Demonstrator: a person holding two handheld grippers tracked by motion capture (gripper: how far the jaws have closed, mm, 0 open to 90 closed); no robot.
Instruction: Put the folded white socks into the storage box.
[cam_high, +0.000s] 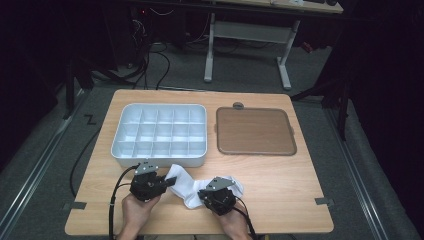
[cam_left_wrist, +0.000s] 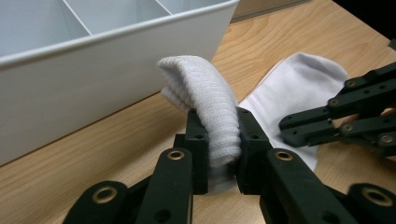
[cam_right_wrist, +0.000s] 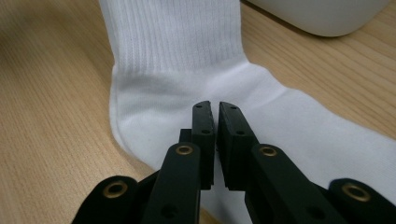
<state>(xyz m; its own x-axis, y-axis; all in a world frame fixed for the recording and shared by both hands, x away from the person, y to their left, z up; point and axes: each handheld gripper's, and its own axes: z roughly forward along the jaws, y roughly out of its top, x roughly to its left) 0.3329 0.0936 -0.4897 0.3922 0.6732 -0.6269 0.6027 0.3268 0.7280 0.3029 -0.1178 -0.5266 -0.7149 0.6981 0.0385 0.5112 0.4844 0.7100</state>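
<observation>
High view: tray (cam_high: 159, 131) just behind sock (cam_high: 187, 182).

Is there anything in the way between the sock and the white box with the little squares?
Nothing visible. The sock lies on the table right in front of the box, with bare wood between. The left gripper is shut on its ribbed cuff; only the box's near wall must be cleared.
</observation>
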